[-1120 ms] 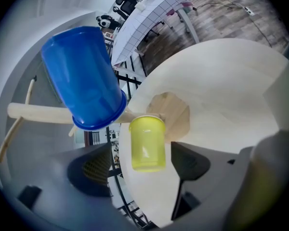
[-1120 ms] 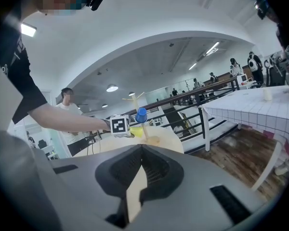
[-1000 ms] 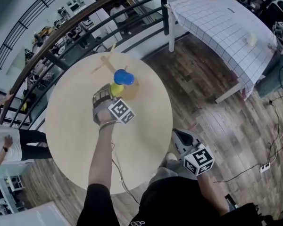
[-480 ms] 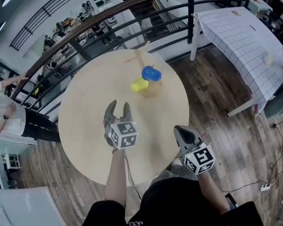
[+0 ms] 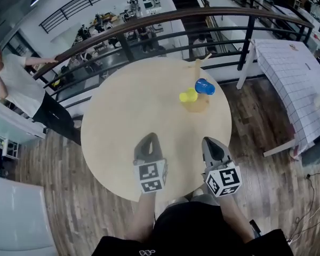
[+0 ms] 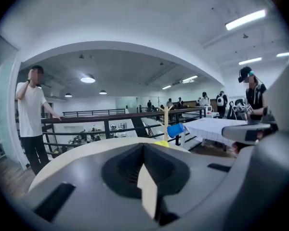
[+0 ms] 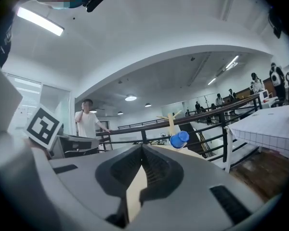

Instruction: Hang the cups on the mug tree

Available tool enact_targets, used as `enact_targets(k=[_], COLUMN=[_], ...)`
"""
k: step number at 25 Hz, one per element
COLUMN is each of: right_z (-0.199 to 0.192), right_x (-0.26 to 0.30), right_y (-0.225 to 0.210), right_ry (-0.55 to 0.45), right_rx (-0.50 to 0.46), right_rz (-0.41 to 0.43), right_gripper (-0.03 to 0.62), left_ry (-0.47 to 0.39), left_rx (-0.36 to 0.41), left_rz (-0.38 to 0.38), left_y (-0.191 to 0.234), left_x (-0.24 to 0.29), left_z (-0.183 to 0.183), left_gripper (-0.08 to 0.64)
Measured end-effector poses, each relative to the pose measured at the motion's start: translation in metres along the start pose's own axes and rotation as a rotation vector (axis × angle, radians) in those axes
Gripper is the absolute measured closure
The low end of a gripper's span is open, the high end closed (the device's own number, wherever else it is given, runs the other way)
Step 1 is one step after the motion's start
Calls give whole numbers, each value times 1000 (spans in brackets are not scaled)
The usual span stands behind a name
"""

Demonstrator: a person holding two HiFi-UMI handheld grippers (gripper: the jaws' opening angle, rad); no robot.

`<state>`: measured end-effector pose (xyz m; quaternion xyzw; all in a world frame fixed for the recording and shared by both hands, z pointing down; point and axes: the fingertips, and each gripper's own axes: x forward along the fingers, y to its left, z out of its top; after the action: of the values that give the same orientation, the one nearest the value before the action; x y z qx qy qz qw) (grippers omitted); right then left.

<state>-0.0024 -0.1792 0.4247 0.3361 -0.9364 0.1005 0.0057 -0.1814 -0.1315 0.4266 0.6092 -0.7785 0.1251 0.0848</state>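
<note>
The wooden mug tree (image 5: pixel 198 76) stands at the far right of the round table (image 5: pixel 122 132). A blue cup (image 5: pixel 205 86) hangs on its right side, and a yellow cup (image 5: pixel 188 95) sits low on its left side. My left gripper (image 5: pixel 149 138) is over the table's near edge, shut and empty, well short of the tree. Beside it my right gripper (image 5: pixel 209 141) is also shut and empty. The left gripper view shows the tree (image 6: pixel 166 113), the blue cup (image 6: pixel 175 130) and a sliver of the yellow cup (image 6: pixel 161 143) beyond its closed jaws. The right gripper view shows the blue cup (image 7: pixel 178 139) on the tree (image 7: pixel 171 121).
A dark metal railing (image 5: pixel 165 17) curves behind the table. A person in a white shirt (image 5: pixel 16 81) leans on it at the left. A table with a checked cloth (image 5: pixel 296 84) stands to the right on the wooden floor (image 5: pixel 256 127).
My left gripper has let go of the yellow cup at the tree, drawn back to the table's near edge and shut. The right gripper stays shut beside it.
</note>
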Motion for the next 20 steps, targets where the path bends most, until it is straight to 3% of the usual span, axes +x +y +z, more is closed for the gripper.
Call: enact_targets(k=[4,7,20], right_z=[3,4,10], right_x=[9,14,19], right_y=[21,39,57], right_ry=[-3,-2,0], right_rx=[-25,-50,-94], right_rz=[37,72,117], right_gripper=[584,583,583], left_ry=[-66,-87,-101], left_rx=[-106,-139,-135], left_rz=[45,94,104], left_y=[15,26,26], left_x=[-35,-55,-62], left_z=[1,-3,1], left_gripper=[548,548,548])
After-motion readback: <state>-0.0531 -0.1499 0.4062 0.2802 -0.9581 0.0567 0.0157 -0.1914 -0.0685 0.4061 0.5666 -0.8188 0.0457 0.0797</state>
